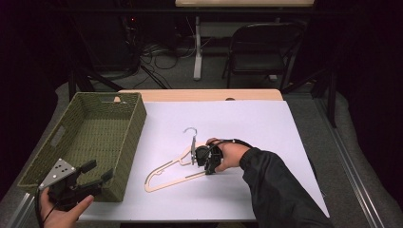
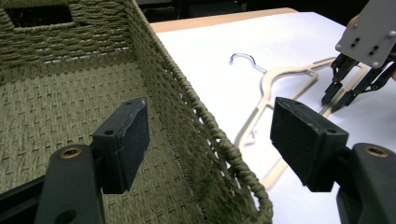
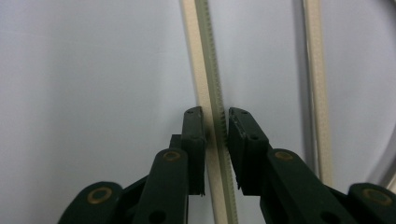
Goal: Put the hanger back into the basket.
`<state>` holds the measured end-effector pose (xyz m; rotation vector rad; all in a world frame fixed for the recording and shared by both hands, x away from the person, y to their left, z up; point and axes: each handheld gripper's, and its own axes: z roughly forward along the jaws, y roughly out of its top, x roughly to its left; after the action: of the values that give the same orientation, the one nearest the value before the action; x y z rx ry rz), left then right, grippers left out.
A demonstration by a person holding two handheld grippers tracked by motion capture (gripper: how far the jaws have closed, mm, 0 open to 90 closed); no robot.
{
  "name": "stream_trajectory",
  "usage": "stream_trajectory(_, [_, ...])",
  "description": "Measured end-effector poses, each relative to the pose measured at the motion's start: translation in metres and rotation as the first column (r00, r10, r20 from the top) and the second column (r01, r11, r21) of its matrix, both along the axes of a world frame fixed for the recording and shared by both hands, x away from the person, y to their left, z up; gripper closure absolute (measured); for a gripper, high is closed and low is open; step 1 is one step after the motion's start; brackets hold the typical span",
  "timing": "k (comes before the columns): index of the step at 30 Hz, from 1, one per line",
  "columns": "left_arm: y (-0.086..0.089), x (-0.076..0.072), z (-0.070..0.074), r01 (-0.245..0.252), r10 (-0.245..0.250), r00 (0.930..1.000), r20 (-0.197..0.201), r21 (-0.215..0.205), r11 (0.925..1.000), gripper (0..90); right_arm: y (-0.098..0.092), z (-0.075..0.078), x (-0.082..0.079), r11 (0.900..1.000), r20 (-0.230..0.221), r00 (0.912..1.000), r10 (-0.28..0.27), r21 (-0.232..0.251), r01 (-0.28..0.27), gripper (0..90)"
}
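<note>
Right gripper view: right gripper (image 3: 215, 122) fingers pinch the hanger (image 3: 205, 70) bar, flat on the white surface (image 3: 93, 70). Left gripper (image 2: 210, 126) fingers open, empty, straddling the basket (image 2: 196, 116) rim.

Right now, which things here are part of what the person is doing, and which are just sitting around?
Part of the job:
- hanger, flat on the white sheet
- right hand-held gripper, jaws around the hanger's bar
- woven basket, probably the hanger's destination
- left hand-held gripper, open over the basket's near corner

Just lying about:
- folding chair behind the table
- cables on the floor
</note>
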<state>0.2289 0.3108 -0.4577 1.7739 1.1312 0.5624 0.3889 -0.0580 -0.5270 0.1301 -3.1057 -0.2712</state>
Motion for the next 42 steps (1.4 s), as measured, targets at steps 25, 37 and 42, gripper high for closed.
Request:
stream_trajectory(25, [-0.009,0.004,-0.002,0.024,-0.024,0.9997,-0.008,0.011,0.9997,28.5,-0.011,0.005,-0.004,0.999,0.039,0.9989,-0.027,0.019,0.026,64.4])
stream_trajectory(37, [-0.016,0.007,-0.003,0.041,-0.041,0.9991,-0.011,0.022,0.9989,28.5,-0.003,-0.001,-0.004,0.999,0.003,1.0,0.003,-0.041,-0.002,72.0])
stream_trajectory(42, [-0.02,0.008,-0.003,0.055,-0.055,0.9984,-0.014,0.031,0.998,28.5,-0.002,-0.001,-0.004,0.998,-0.011,0.9997,0.023,-0.052,-0.024,79.2])
